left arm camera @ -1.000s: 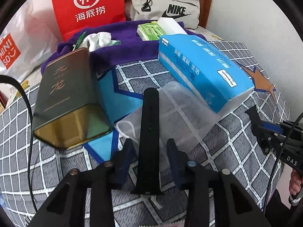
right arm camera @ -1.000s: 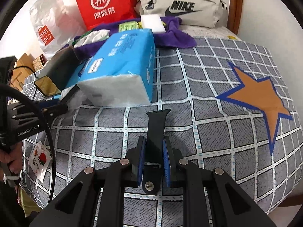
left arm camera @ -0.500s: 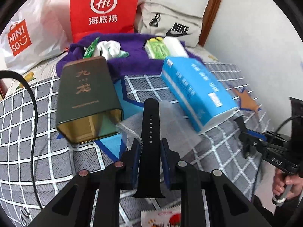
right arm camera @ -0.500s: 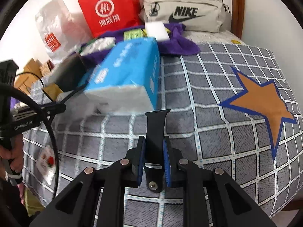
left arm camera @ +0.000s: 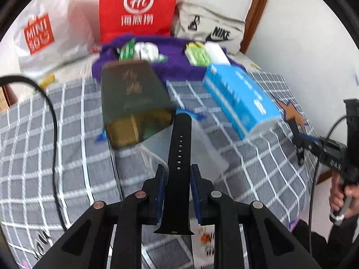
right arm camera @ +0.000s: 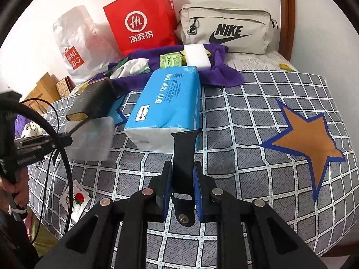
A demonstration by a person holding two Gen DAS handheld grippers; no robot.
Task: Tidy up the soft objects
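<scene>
My left gripper (left arm camera: pixel 178 177) is shut on a long black watch strap with holes (left arm camera: pixel 179 148), held above the bed. A translucent white pouch (left arm camera: pixel 206 150) hangs with it, and shows lifted in the right wrist view (right arm camera: pixel 89 139). My right gripper (right arm camera: pixel 181 179) is shut on a short black watch strap with a stud (right arm camera: pixel 184 152), above the checked bedspread (right arm camera: pixel 246 134). The left gripper (right arm camera: pixel 65 139) shows at the left of the right wrist view; the right gripper (left arm camera: pixel 300 143) shows at the right of the left wrist view.
A blue tissue pack (right arm camera: pixel 170 105) and a dark green tin (left arm camera: pixel 132 98) lie on the bed. Behind are a purple towel (right arm camera: pixel 224 76) with small packets, a red paper bag (right arm camera: pixel 141 20), a Miniso plastic bag (right arm camera: pixel 74 51) and a beige Nike bag (right arm camera: pixel 226 27). A snack sachet (right arm camera: pixel 76 198) lies front left.
My left gripper closed on the long strap and lifted it with the translucent pouch off the bed, pulling back. My right gripper kept its hold on the short strap and rose slightly.
</scene>
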